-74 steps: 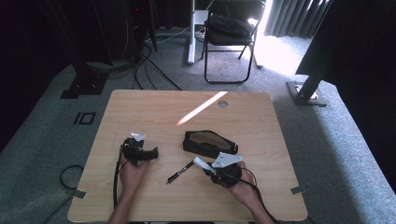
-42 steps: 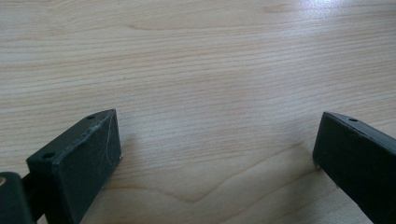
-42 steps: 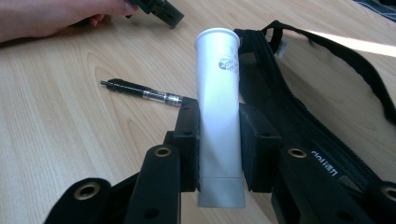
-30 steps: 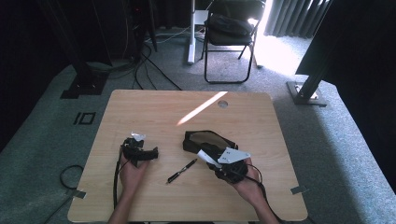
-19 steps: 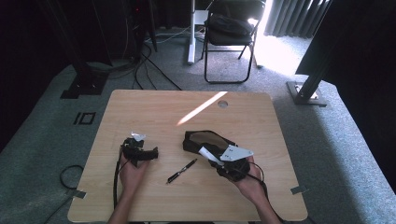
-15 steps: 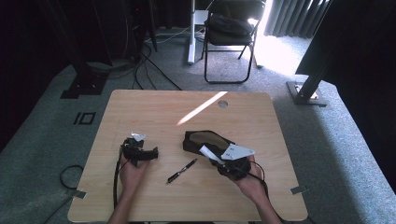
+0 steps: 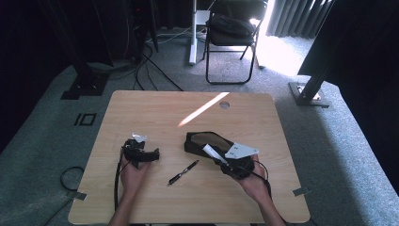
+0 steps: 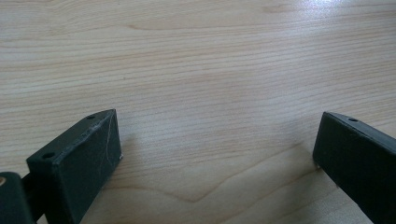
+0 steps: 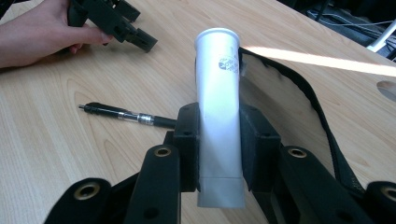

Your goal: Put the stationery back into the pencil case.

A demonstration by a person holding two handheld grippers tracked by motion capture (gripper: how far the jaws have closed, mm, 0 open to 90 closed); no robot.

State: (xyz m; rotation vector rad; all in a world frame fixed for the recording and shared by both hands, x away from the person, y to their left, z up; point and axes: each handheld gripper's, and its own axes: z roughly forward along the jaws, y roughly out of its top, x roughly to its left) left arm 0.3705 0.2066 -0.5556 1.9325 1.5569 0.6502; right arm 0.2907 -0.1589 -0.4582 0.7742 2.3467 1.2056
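Right gripper [image 9: 218, 140], jaws clamped on a white tube [image 9: 218, 107] held just above the open black pouch [image 7: 204, 141] near the middle of the desk [image 7: 155, 113], the tube's end reaching over the pouch's rim. A black pen [image 7: 183, 172] lies on the desk just left of this gripper. Left gripper [image 8: 215, 154], jaws wide apart and holding nothing, rests on bare wood, well apart from the pouch
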